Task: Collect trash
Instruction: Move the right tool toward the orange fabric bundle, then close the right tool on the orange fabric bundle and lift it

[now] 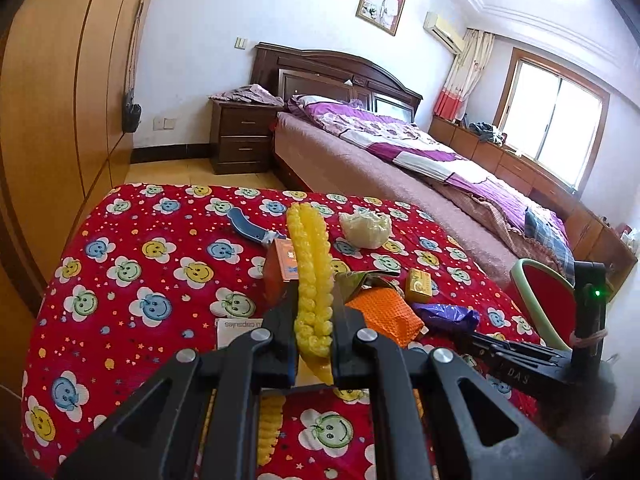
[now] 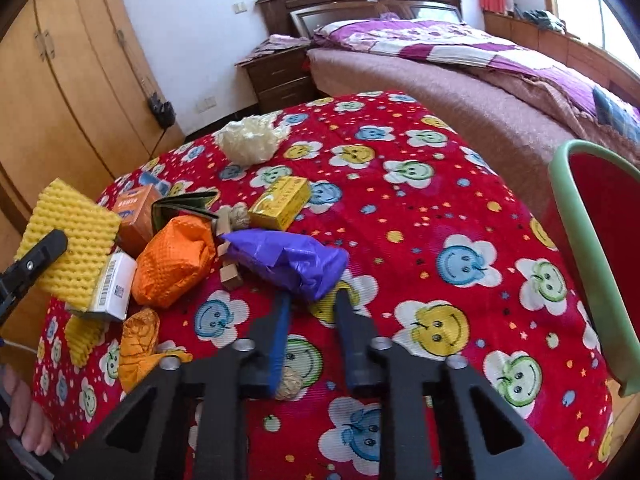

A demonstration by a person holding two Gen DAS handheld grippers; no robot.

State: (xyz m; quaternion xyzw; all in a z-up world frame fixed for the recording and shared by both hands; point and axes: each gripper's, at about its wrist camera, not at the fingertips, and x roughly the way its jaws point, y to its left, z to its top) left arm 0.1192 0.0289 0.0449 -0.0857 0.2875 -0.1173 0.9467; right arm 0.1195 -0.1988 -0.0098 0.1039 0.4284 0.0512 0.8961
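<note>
My left gripper (image 1: 314,320) clamped on yellow foam sheet (image 1: 310,256), my right gripper (image 2: 310,300) pinching purple plastic bag (image 2: 288,258) at 12 o'clock, white box (image 1: 236,326) reads "capsules" upside down, half hidden, barcode on it unreadable, red bin (image 2: 600,216) at 3 o'clock cut off.

The left claw (image 1: 314,292) points down-forward, clamped on a yellow foam sheet (image 1: 310,248). The right claw (image 2: 312,298), at its 3 o'clock, tilts steeper, tips pinched on a purple bag (image 2: 288,258). Bare fingers (image 2: 24,420) show at 8 o'clock.
</note>
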